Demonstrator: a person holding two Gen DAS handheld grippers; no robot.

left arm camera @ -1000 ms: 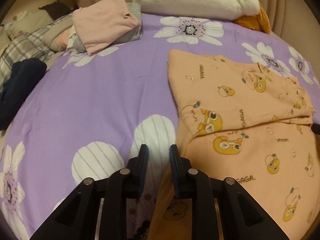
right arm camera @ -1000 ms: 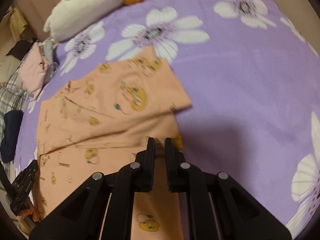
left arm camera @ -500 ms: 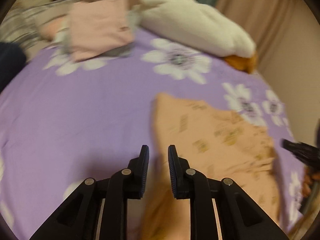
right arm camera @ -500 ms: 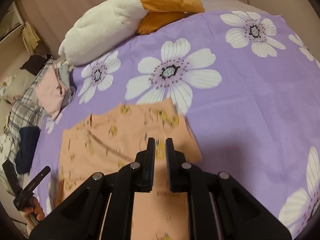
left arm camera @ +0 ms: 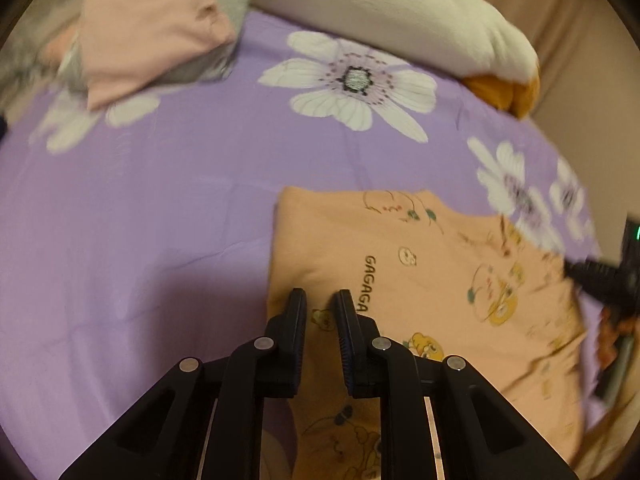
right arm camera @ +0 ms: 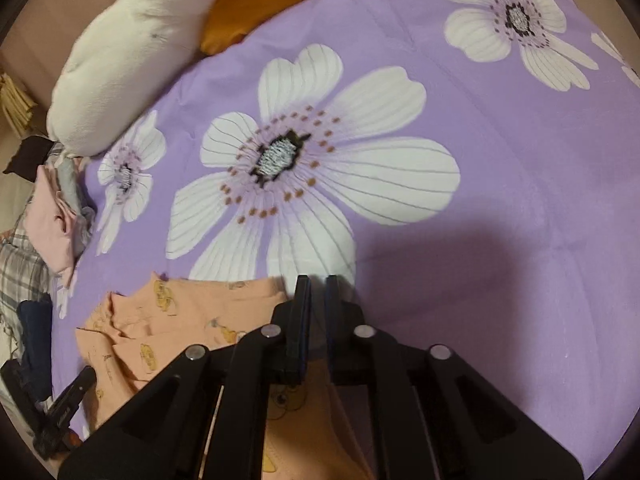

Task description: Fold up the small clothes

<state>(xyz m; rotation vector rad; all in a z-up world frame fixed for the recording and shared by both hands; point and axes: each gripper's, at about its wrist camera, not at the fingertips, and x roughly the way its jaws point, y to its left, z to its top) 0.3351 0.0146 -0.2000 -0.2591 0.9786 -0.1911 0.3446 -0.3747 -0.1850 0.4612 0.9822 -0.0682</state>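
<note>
The peach cartoon-print garment (left arm camera: 420,280) lies on the purple flowered bedsheet (left arm camera: 140,220), filling the lower right of the left wrist view. The left gripper (left arm camera: 320,300) sits over its left edge, fingers a narrow gap apart with the cloth seen between them — whether they pinch it I cannot tell. In the right wrist view the right gripper (right arm camera: 316,284) is at the garment's upper right corner, fingers nearly together; a grip cannot be told. A white plush pillow (left arm camera: 380,12) and folded pink clothes (left arm camera: 148,24) lie along the top.

Bare bedsheet (left arm camera: 132,208) ahead; plush toy (left arm camera: 392,16) blocks beyond.
</note>
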